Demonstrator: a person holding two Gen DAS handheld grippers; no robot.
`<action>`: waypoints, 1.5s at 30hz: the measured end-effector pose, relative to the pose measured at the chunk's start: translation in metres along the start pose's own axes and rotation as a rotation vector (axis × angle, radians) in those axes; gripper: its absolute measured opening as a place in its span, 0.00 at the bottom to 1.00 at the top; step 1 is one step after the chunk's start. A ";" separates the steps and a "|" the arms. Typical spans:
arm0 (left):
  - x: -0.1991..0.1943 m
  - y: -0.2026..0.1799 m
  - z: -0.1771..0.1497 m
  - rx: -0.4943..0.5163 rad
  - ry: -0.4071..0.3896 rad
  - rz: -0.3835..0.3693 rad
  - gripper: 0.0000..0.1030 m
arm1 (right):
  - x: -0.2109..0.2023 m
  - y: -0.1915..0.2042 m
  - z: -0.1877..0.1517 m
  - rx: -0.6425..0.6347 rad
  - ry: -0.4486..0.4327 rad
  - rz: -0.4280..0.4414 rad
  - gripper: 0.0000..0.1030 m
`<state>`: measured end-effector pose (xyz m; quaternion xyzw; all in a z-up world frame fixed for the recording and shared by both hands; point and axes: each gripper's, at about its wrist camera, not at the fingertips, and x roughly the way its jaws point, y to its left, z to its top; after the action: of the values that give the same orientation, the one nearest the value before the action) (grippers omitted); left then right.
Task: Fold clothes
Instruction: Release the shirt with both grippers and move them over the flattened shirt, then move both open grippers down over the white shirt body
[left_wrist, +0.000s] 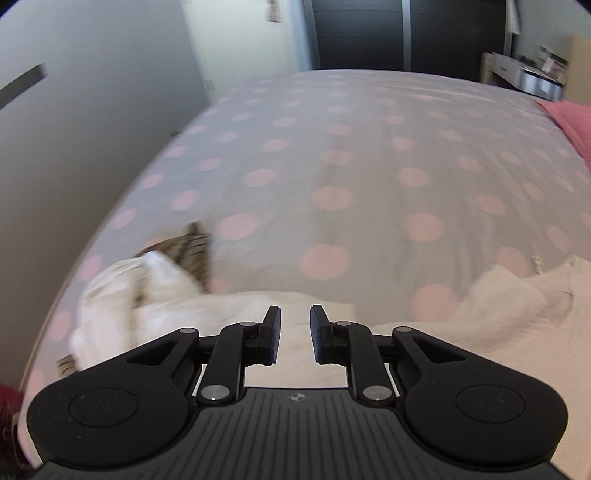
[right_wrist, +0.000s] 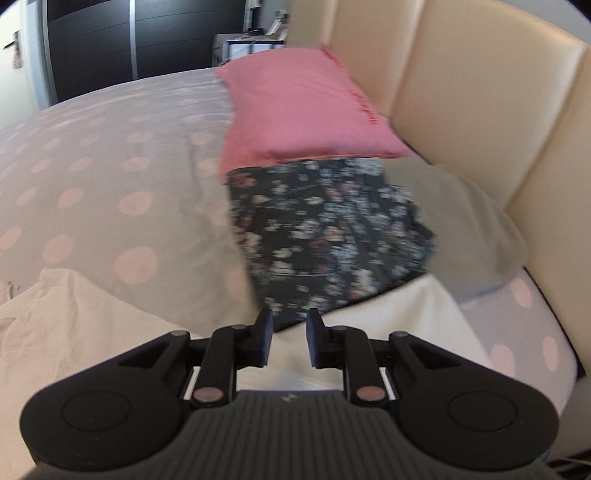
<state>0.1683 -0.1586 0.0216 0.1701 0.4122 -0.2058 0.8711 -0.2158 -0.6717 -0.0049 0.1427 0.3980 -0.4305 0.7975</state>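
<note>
One cream garment (left_wrist: 229, 314), one floral garment (right_wrist: 325, 229), two pillows: pink (right_wrist: 295, 110), grey (right_wrist: 461, 221).

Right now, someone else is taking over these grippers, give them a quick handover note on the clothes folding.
Left tongs: open, empty, over the white garment on the polka-dot duvet.
Right tongs: open, empty, at the white garment's edge beside the dark floral garment.
Done: the floral garment lies folded below the pink pillow.
Left: the white garment still looks rumpled; a striped item waits at its far left.

Striped cloth (left_wrist: 192, 251) blurred, partly hidden.
</note>
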 end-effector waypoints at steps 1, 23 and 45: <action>0.008 -0.013 0.002 0.022 0.009 -0.039 0.15 | 0.007 0.010 0.001 -0.014 0.002 0.015 0.21; 0.177 -0.146 -0.008 0.149 0.145 -0.361 0.21 | 0.162 0.167 0.016 -0.155 0.057 0.351 0.41; 0.146 -0.161 0.056 0.133 -0.050 -0.217 0.00 | 0.142 0.164 0.050 -0.055 -0.089 0.321 0.00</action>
<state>0.2087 -0.3550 -0.0802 0.1768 0.3916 -0.3301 0.8405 -0.0145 -0.6846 -0.0997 0.1631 0.3460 -0.2925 0.8764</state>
